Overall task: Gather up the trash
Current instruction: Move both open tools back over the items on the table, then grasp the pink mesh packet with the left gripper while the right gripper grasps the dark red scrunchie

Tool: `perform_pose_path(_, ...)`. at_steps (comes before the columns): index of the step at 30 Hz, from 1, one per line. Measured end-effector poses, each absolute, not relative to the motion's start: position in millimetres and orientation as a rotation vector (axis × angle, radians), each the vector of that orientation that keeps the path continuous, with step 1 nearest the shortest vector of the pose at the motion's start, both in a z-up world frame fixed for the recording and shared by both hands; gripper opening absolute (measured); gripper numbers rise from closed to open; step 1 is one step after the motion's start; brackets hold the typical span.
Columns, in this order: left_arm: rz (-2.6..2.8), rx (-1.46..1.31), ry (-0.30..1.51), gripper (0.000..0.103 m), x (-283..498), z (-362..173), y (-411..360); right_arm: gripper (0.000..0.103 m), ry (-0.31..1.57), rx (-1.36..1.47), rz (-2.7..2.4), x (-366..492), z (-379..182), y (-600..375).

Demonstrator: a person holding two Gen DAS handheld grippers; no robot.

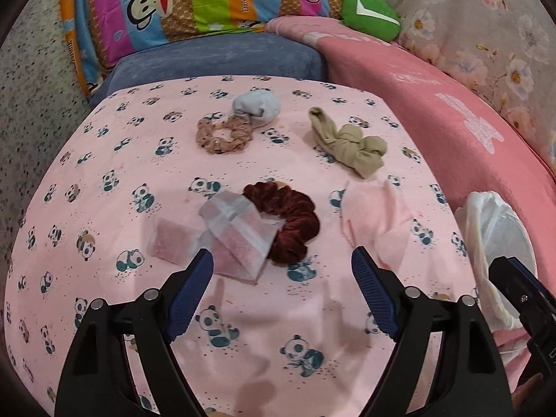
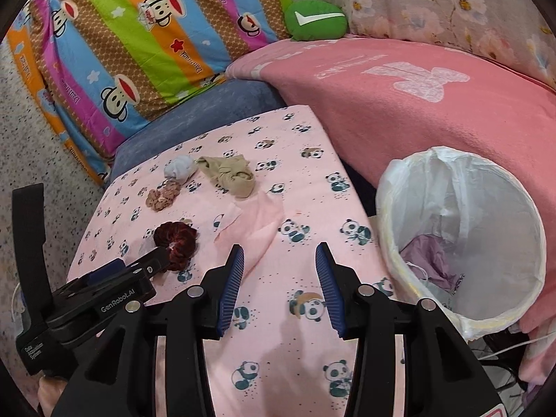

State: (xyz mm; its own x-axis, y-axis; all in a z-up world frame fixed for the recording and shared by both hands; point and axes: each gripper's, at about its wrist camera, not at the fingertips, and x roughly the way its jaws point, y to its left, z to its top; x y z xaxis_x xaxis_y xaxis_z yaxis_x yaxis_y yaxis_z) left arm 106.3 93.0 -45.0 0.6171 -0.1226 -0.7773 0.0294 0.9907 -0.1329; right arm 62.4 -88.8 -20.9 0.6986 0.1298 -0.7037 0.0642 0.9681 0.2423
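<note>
Some trash, a purple wad, already lies in the lined bin at 3 o'clock. The translucent wrappers and pink tissue remain on the table. Left claw and right claw are both released, empty.

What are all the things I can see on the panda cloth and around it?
Panda cloth: one, pink, covering the surface.
Dark red scrunchie: one, middle of the cloth.
Clear wrapper: one, see-through white, overlapping that scrunchie's left side.
Tan scrunchie: one, far side of the cloth.
Pale blue bundle: one, touching the tan scrunchie.
Beige knotted cloth: one, far right of the cloth.
Pink tissue: one, right of the dark red scrunchie.
Bin: one, white liner, right of the cloth, purple wrapper inside.
Green cushion: one, at the back.
Striped monkey pillow: one, back left.
Left gripper: open, empty.
Right gripper: open, empty.
</note>
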Motion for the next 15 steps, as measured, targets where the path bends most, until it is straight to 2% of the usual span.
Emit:
perform_pose_path(11, -0.089, -0.171, 0.949, 0.076, 121.8, -73.2, 125.1, 0.045, 0.853, 0.210, 0.108, 99.2, -37.8, -30.0)
perform_pose_path(15, -0.116, -0.195, 0.968, 0.060, 126.5, -79.3, 131.3, 0.045, 0.871, 0.205, 0.123, 112.6, -44.1, -15.8)
